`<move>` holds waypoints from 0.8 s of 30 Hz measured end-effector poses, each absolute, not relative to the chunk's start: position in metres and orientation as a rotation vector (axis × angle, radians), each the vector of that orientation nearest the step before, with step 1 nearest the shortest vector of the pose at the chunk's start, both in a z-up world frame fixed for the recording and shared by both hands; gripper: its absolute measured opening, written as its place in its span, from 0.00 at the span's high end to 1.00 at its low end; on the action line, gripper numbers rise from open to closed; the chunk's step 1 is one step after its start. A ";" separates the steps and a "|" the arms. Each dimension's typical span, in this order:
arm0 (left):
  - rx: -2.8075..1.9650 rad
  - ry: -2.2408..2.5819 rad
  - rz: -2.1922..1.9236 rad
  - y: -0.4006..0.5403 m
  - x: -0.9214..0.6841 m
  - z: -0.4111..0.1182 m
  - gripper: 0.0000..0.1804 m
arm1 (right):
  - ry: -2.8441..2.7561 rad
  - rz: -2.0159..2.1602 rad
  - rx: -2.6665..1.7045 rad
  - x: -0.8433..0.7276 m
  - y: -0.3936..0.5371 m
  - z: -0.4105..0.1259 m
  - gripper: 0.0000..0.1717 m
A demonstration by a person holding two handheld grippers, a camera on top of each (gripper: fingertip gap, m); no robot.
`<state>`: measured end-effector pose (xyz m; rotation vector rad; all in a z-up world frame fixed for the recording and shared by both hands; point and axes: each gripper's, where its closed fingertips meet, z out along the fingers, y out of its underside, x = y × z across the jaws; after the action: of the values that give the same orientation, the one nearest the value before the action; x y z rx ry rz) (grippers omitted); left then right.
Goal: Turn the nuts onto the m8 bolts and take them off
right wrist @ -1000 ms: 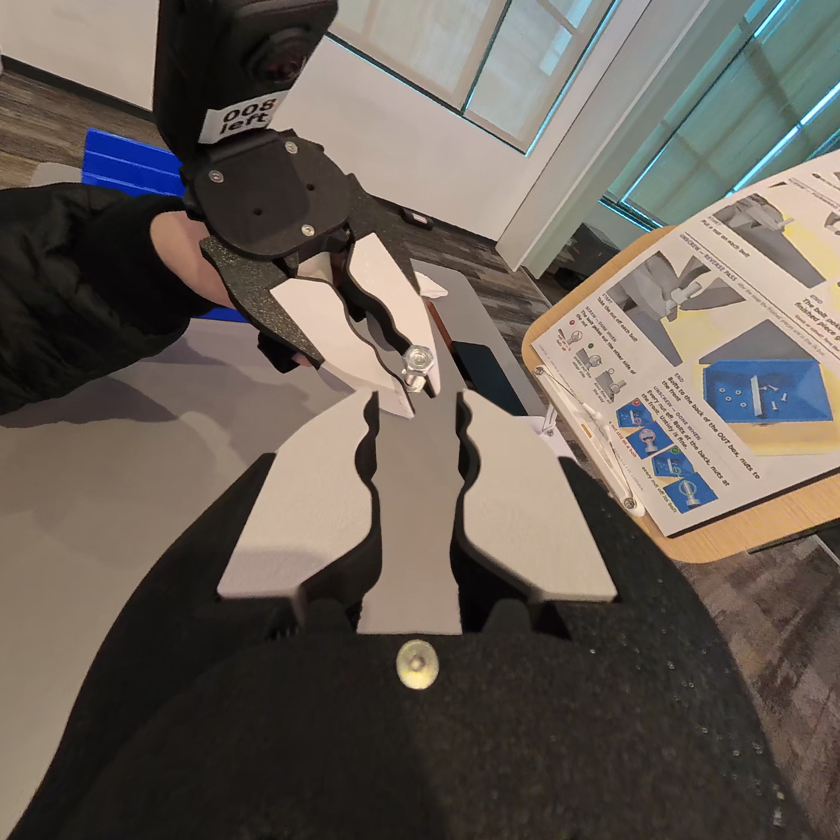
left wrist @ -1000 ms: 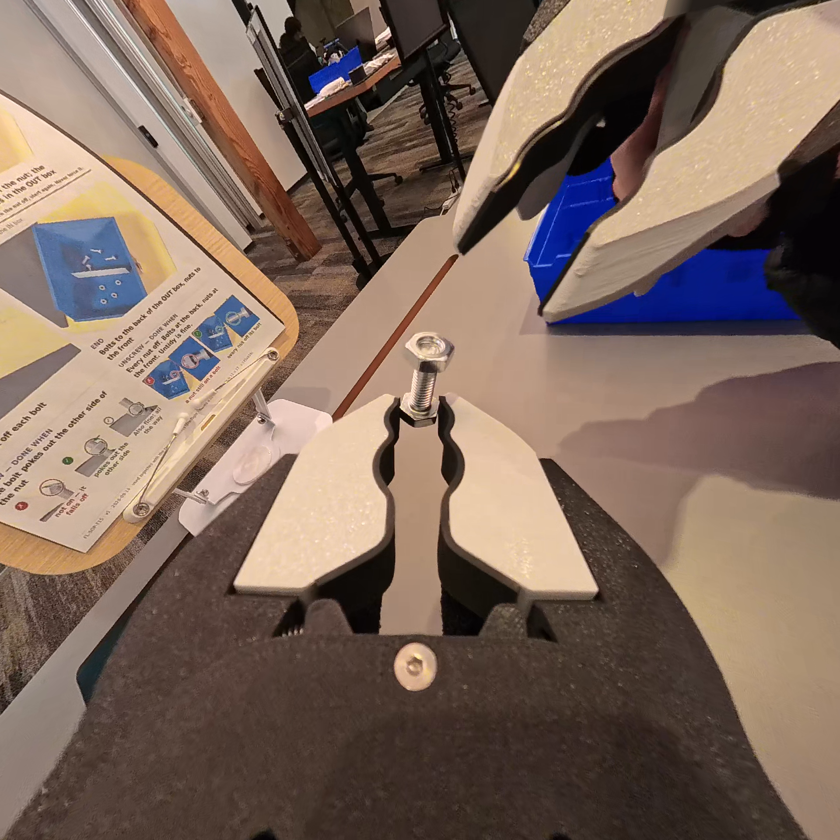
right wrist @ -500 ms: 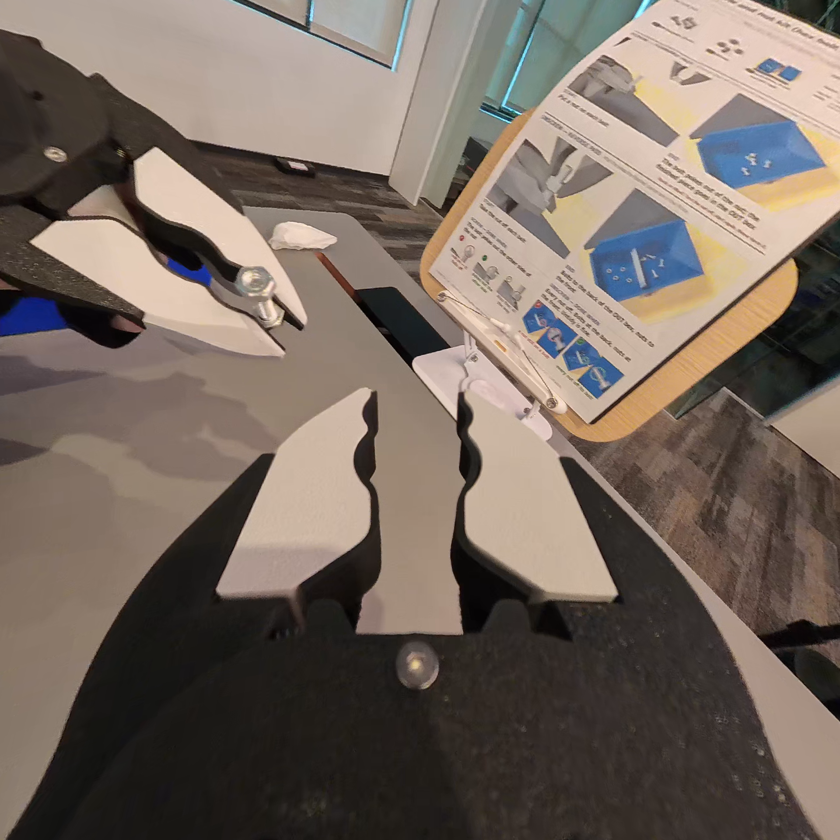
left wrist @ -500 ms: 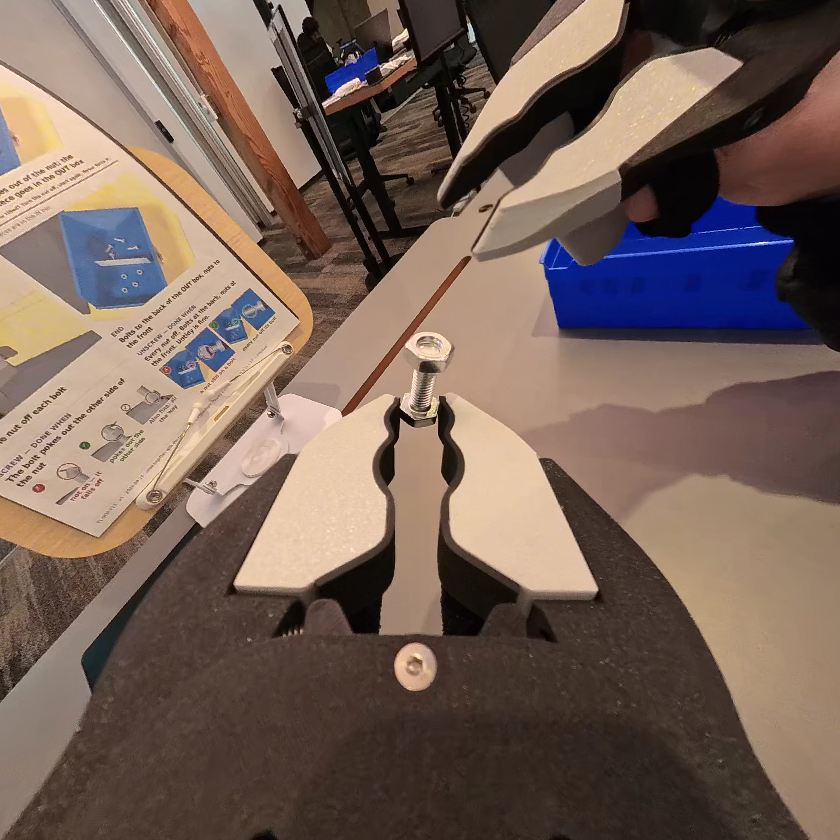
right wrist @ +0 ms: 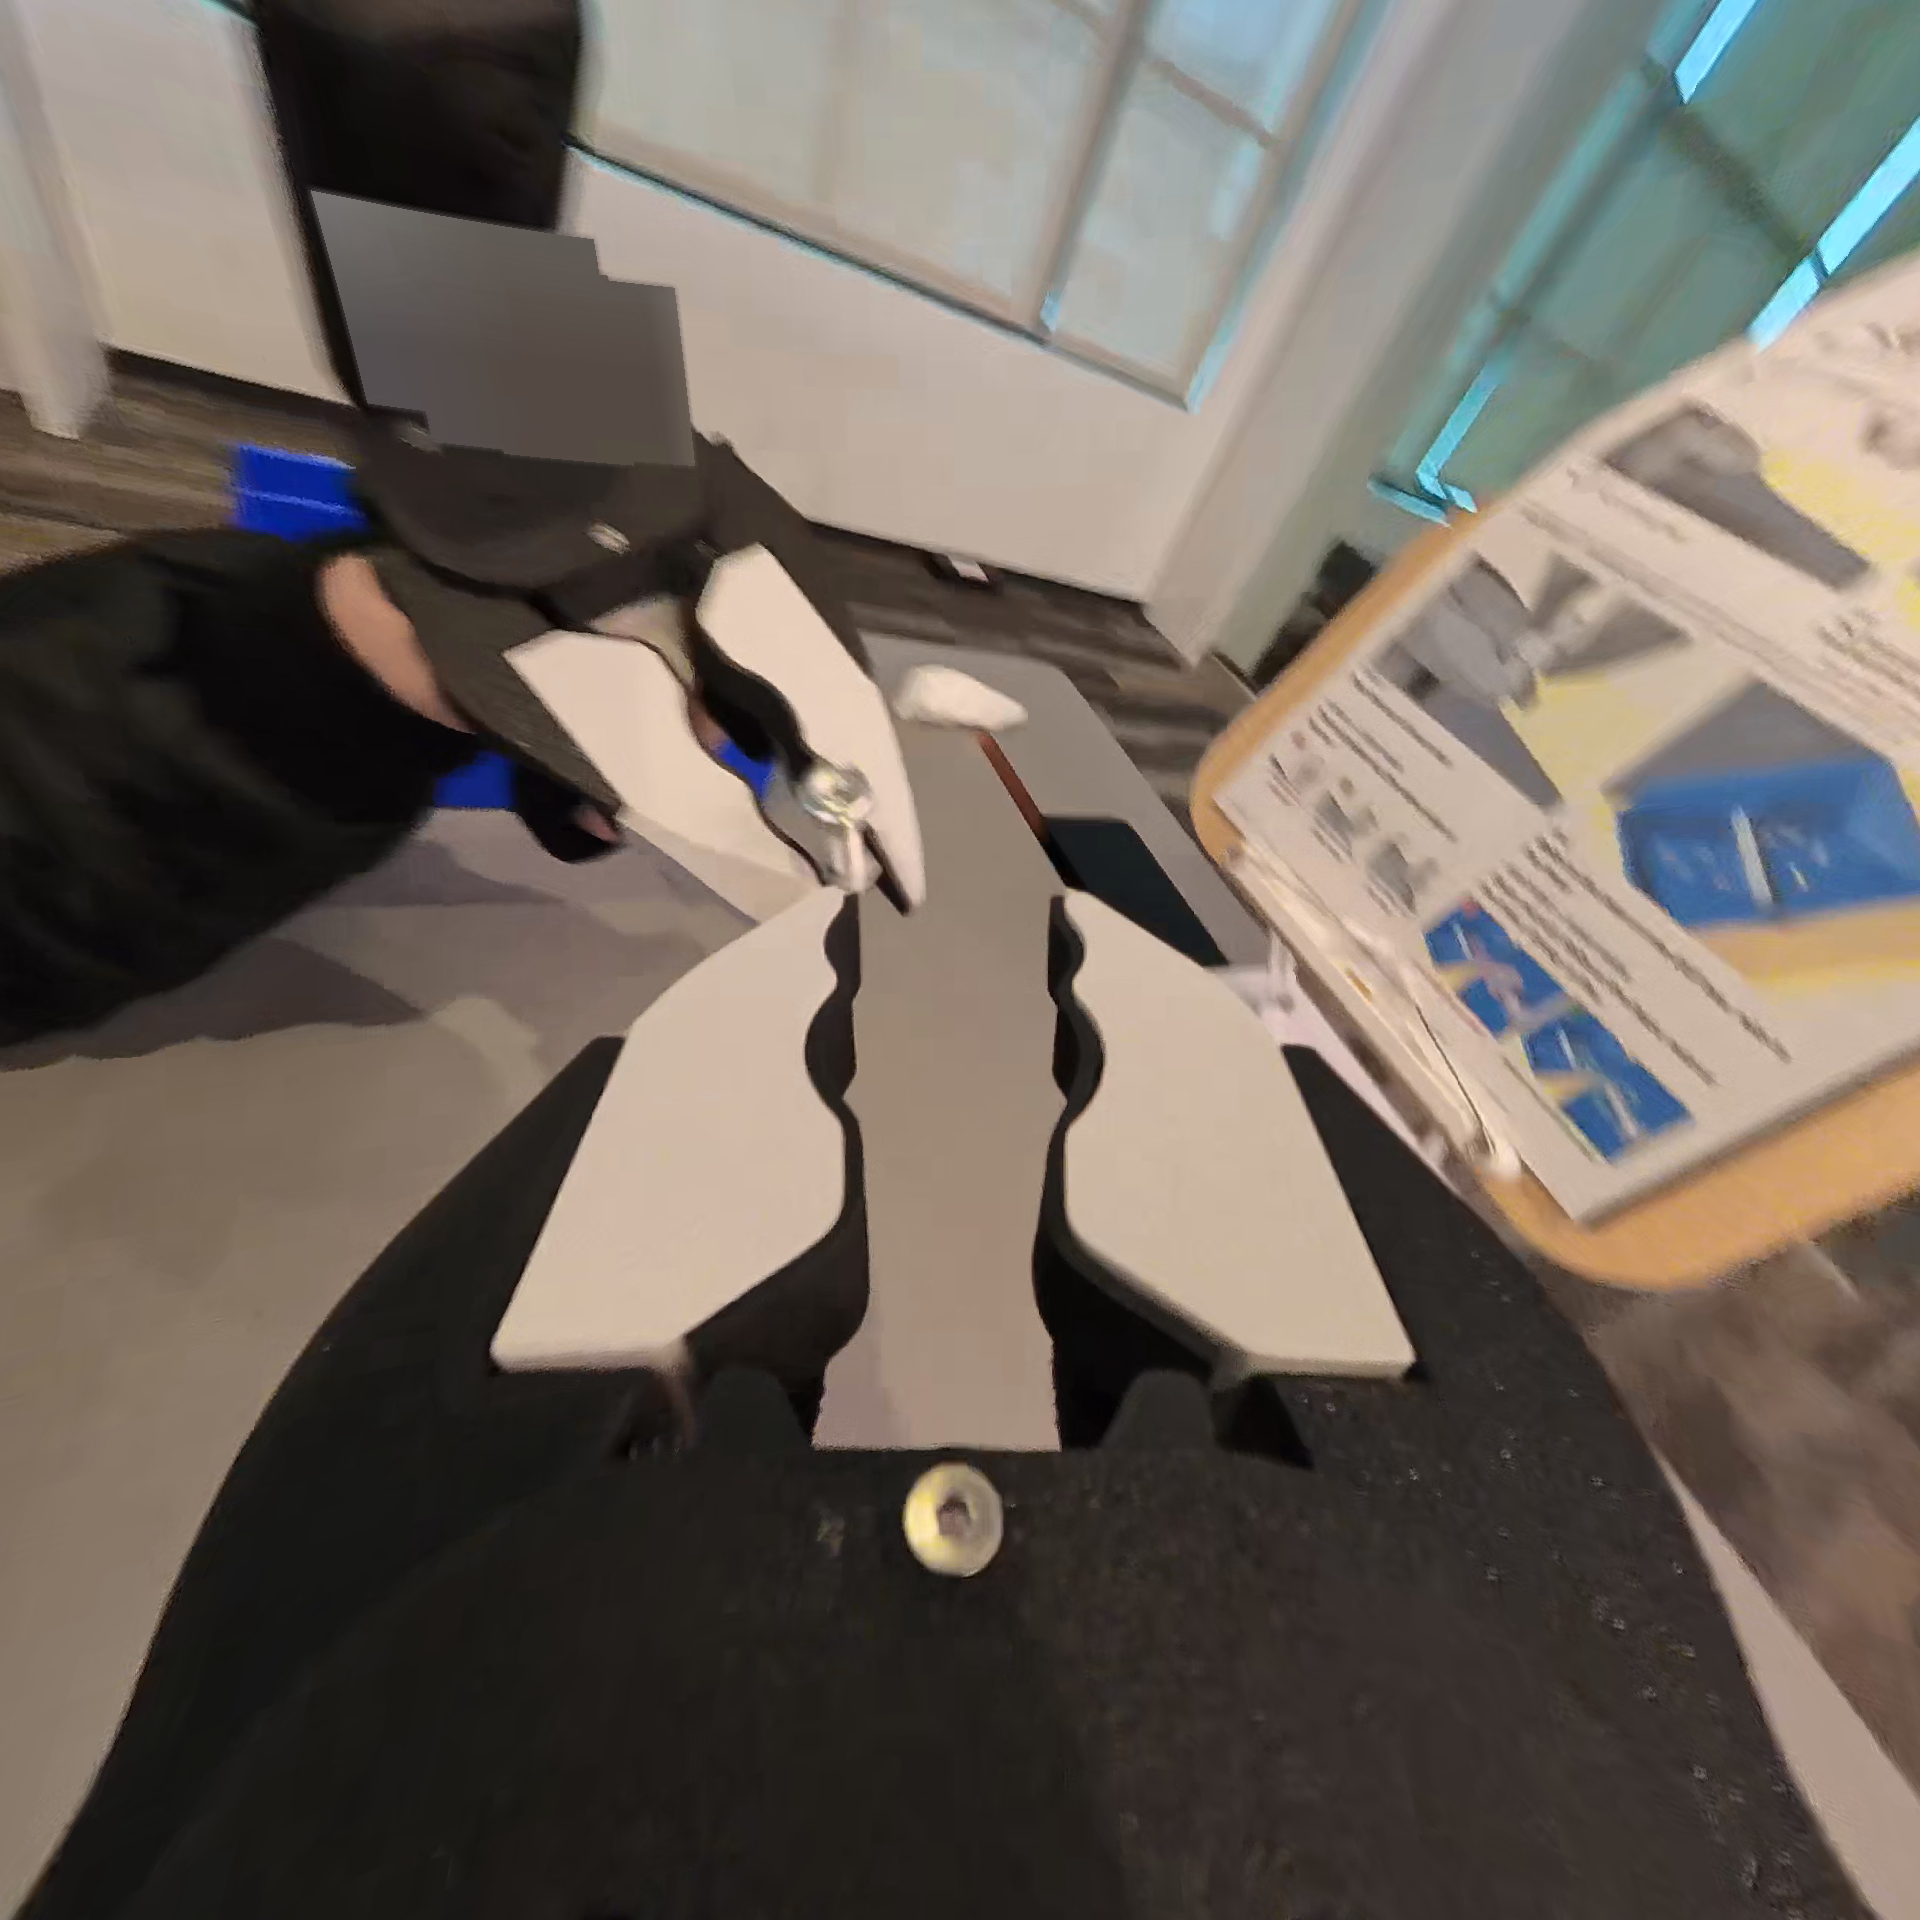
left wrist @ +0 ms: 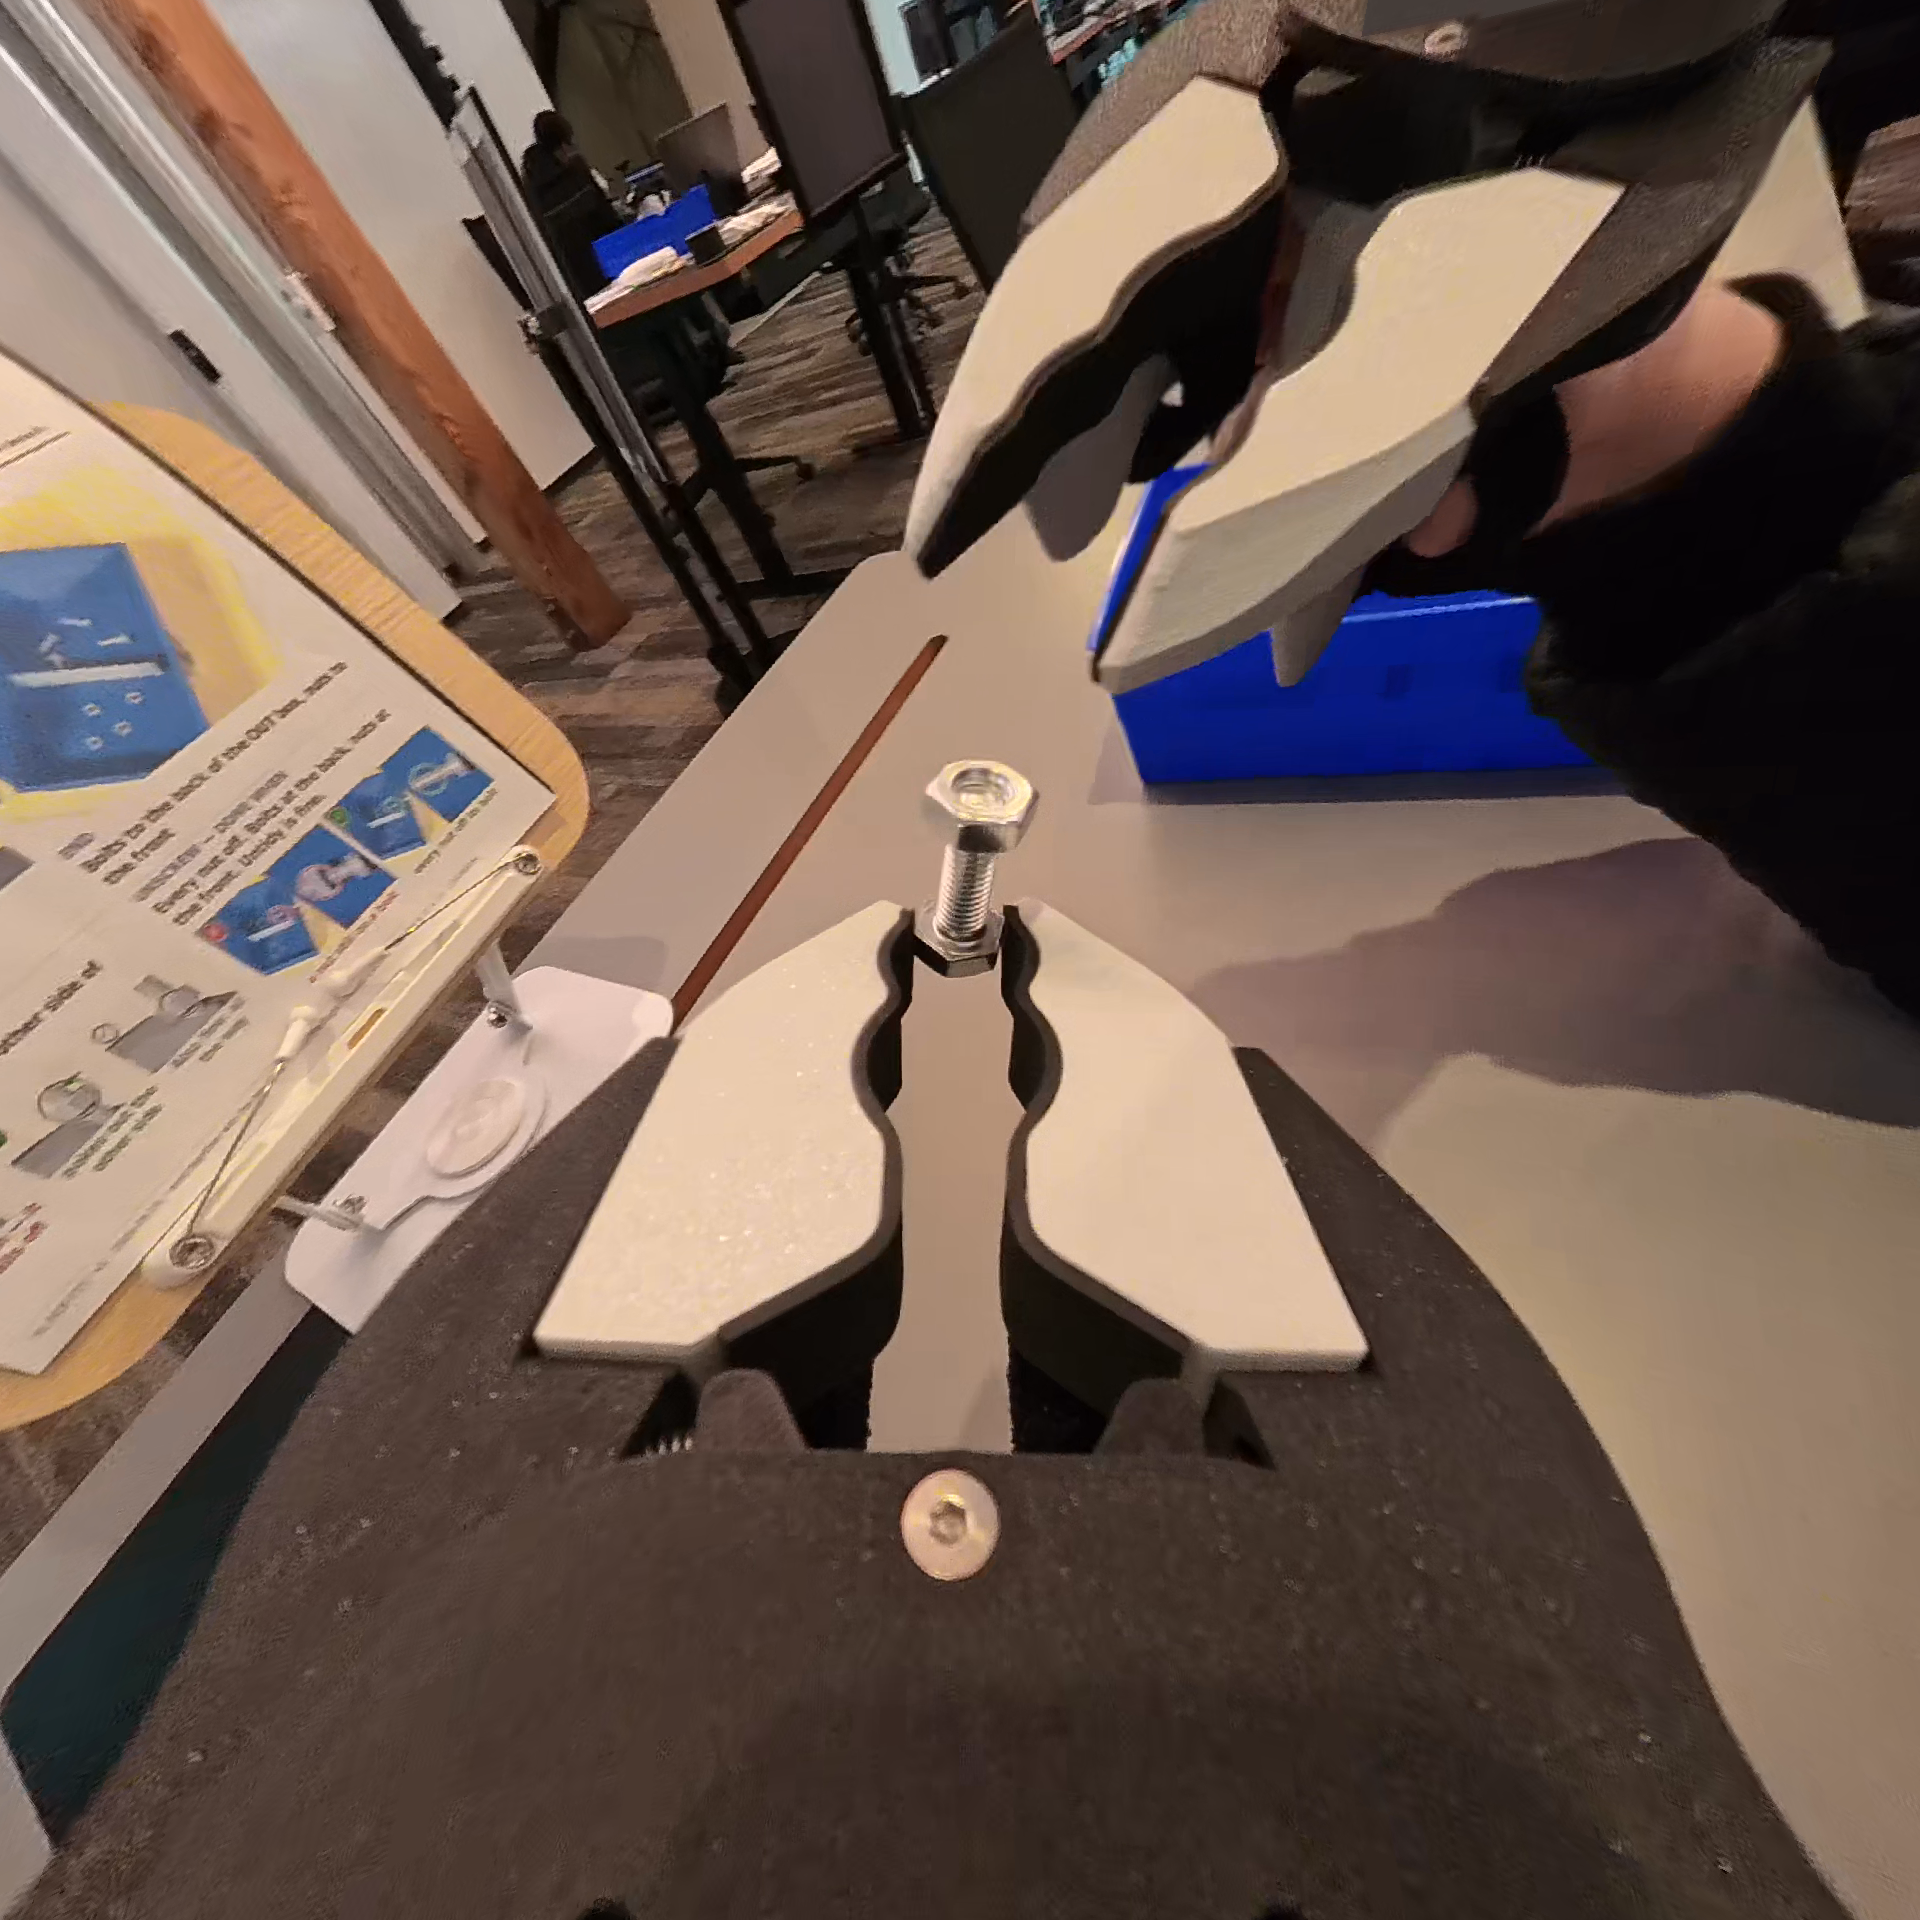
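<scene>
In the left wrist view, the left gripper (left wrist: 956, 940) sits low in the middle of the frame. Its two white fingers (left wrist: 769, 1101) pinch a small nut (left wrist: 958, 948) at their tips, one on each side. A shiny bolt (left wrist: 975, 852) stands up out of the nut, head on top, just above the middle of the frame.

The right gripper (left wrist: 1013, 613) is in the upper right of that frame, held by a hand (left wrist: 1621, 416) in a black sleeve. Its fingers stand apart and nothing is between them. It is above the bolt and does not touch it.

A blue bin (left wrist: 1340, 686) sits on the grey table (left wrist: 1558, 1247) at the right, behind the right gripper. A board (left wrist: 239, 935) with paper sheets on it leans at the left edge.

The right wrist view is blurry. There the left gripper with its bolt is left of the middle, just past the tip of the right gripper's left finger. The board is at the right. A small white lump (right wrist: 961, 701) lies on the table near the middle.
</scene>
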<state>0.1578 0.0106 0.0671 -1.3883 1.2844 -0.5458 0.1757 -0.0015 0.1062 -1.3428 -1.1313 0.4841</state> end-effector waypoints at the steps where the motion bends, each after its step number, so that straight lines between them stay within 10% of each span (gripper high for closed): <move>1: -1.381 1.299 -0.543 0.008 0.159 0.067 0.91 | -1.154 0.512 -1.291 0.173 -0.009 0.110 0.80; 24: -1.341 1.360 -0.549 -0.009 0.170 0.065 0.91 | -1.299 0.551 -1.218 0.152 -0.025 0.097 0.92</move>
<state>0.1698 -0.0090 0.0655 -1.3408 1.3596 -0.5492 0.1515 -0.0252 0.0969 -1.2179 -1.2993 0.5512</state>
